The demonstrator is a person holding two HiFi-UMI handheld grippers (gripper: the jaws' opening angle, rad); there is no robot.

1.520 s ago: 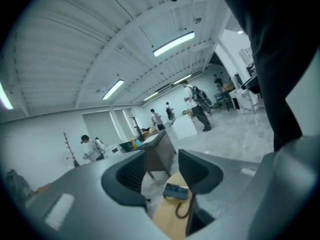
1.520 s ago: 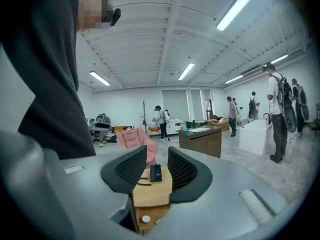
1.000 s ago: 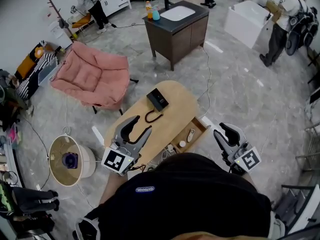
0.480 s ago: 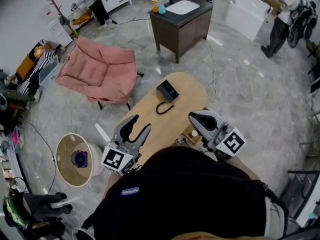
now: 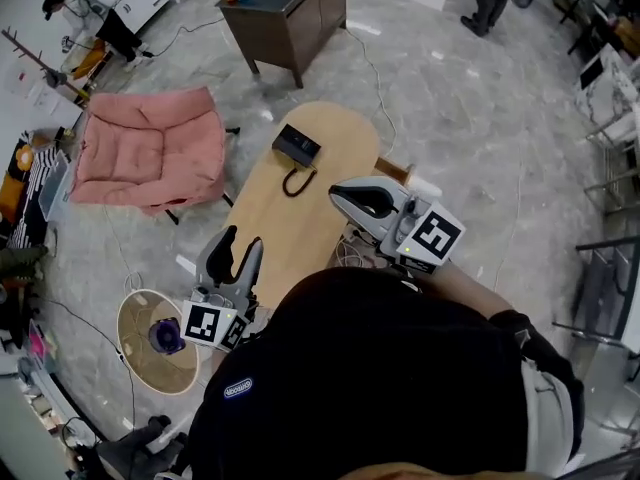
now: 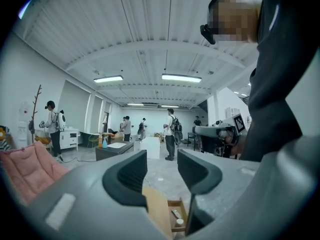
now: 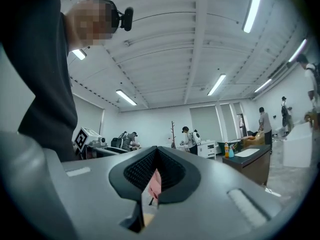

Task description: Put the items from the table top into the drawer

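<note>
A black box [image 5: 297,145] and a looped black cable [image 5: 298,181] lie on the far half of the oval wooden table [image 5: 285,233]. My left gripper [image 5: 238,251] hovers open over the table's near left edge and holds nothing. My right gripper [image 5: 337,192] is shut and empty above the table's right side, a short way this side of the cable. It hides most of the open drawer [image 5: 393,172]. In the left gripper view, the open jaws [image 6: 162,169] frame the table edge and the drawer [image 6: 175,215], which holds small items. In the right gripper view, the pads [image 7: 156,169] meet.
A pink lounge chair [image 5: 150,158] stands left of the table. A dark sink cabinet [image 5: 285,8] stands beyond it. A round lamp shade [image 5: 155,343] sits on the floor near my left gripper. A cord [image 5: 385,88] trails across the floor, and people stand far off.
My right gripper was open beside the drawer; it has shut and swung left over the table. My left gripper drew back toward the near left edge.
</note>
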